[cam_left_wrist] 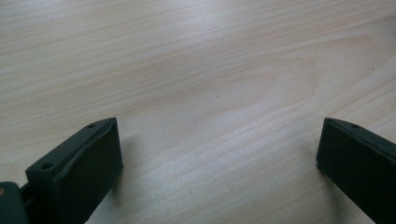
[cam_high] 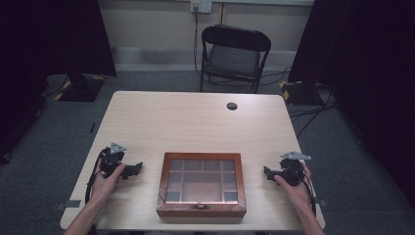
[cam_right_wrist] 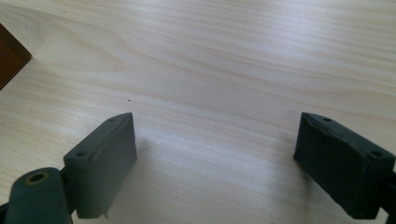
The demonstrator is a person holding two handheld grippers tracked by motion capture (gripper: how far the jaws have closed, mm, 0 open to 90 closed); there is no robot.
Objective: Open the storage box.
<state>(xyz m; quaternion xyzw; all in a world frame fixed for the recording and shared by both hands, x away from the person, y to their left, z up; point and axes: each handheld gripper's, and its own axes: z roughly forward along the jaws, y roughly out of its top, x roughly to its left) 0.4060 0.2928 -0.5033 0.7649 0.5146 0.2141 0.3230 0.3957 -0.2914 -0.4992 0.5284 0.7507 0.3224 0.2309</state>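
A brown wooden box [cam_high: 202,184] with a glass lid over several compartments lies shut near the table's front edge, between my hands. My left gripper [cam_high: 136,169] rests on the table to the box's left, pointing at it, apart from it. In the left gripper view its jaws [cam_left_wrist: 219,154] stand wide open over bare wood. My right gripper [cam_high: 266,172] rests to the box's right, pointing toward it. Its own view has the jaws [cam_right_wrist: 217,154] wide open with nothing between them, and a corner of the box [cam_right_wrist: 11,58] at the left edge.
The light wooden table [cam_high: 195,122] has a round cable hole [cam_high: 232,105] at the back. A black folding chair [cam_high: 234,56] stands behind the table. Dark curtains and stand bases flank the far corners.
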